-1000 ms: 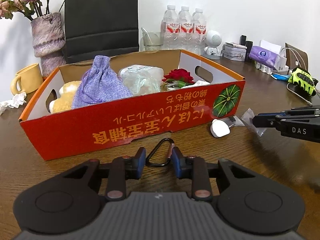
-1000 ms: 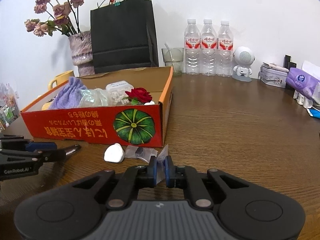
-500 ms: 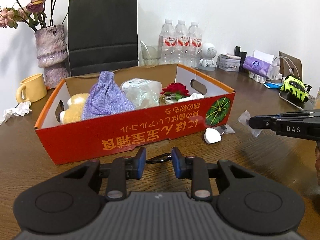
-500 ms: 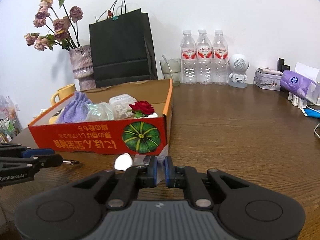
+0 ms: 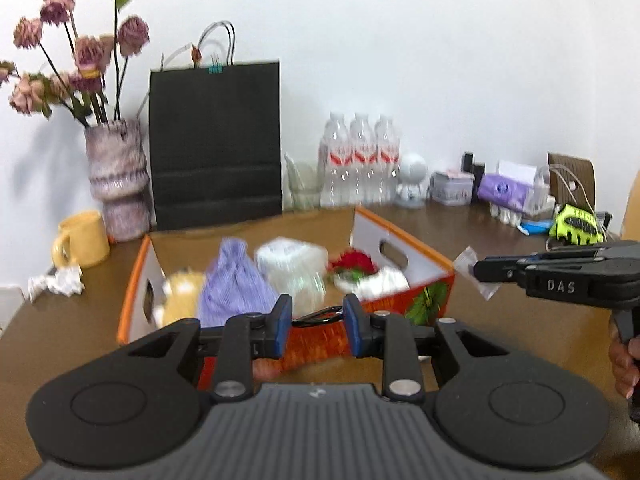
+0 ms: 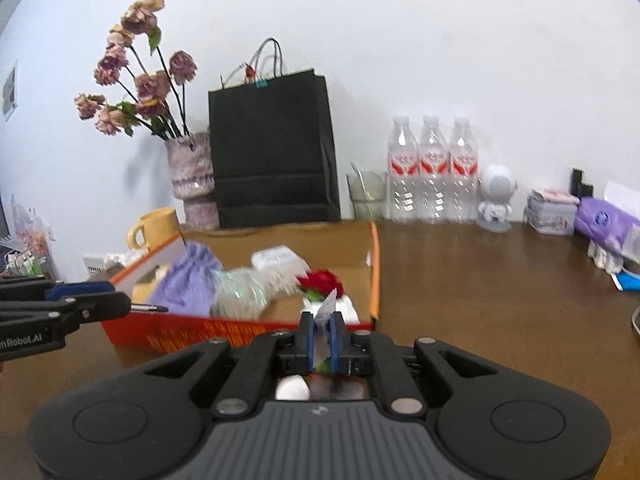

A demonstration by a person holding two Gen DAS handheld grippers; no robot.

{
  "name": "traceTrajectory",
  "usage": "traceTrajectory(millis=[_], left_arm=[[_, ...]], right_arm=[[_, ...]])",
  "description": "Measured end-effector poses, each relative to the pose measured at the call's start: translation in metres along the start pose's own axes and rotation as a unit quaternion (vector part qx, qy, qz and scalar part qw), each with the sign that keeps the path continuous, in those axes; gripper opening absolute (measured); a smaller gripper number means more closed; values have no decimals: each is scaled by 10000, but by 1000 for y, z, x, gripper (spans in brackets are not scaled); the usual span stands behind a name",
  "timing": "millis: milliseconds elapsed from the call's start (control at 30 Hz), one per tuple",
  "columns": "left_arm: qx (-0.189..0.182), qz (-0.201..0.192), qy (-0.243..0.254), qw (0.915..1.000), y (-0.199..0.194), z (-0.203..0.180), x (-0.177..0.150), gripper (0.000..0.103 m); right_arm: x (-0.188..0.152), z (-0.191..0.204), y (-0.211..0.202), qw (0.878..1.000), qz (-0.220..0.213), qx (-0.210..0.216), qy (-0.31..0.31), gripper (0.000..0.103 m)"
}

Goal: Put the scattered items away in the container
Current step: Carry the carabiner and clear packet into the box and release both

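Left fingers (image 5: 313, 324) clamp the carabiner (image 5: 318, 315), its long axis across them. Right fingers (image 6: 320, 332) are shut on the sachet (image 6: 327, 307). Both loads hang raised at the box's (image 5: 432, 300) near wall; box lies ahead. White object (image 6: 293, 389) remains on worktop (image 6: 480, 280).

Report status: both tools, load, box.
Left tool shut on carabiner. Right tool shut on clear packet. Both raised by orange box; nothing blocking.

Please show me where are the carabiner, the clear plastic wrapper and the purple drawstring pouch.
carabiner (image 5: 318, 315): left wrist view, black loop between the fingers.
clear plastic wrapper (image 6: 327, 309): right wrist view, tip above the fingers.
purple drawstring pouch (image 5: 234, 284): left wrist view, middle of the cloth body.
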State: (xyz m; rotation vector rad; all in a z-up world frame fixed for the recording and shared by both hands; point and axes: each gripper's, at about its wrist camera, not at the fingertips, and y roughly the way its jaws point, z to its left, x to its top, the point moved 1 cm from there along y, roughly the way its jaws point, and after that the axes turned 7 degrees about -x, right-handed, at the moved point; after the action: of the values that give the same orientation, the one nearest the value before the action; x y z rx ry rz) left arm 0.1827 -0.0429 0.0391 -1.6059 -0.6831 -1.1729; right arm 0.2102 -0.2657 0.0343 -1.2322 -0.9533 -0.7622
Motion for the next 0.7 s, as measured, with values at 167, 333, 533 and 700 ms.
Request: traceTrajectory(millis=[167,333,533,700], left_arm=[[74,-141,-95,9998,15,18,19,28],[177,-63,-368,9991,46,46,21,28],[296,152,-612,9976,82,73,16,28],[327,345,-851,9952,98,86,7,41]], right_arm=[[23,18,22,9998,-100,156,-99,7],[35,36,63,9994,57,300,-164,7],[34,43,102,9985,292,392,-235,7],[26,39,116,9973,576,449,-107,44]])
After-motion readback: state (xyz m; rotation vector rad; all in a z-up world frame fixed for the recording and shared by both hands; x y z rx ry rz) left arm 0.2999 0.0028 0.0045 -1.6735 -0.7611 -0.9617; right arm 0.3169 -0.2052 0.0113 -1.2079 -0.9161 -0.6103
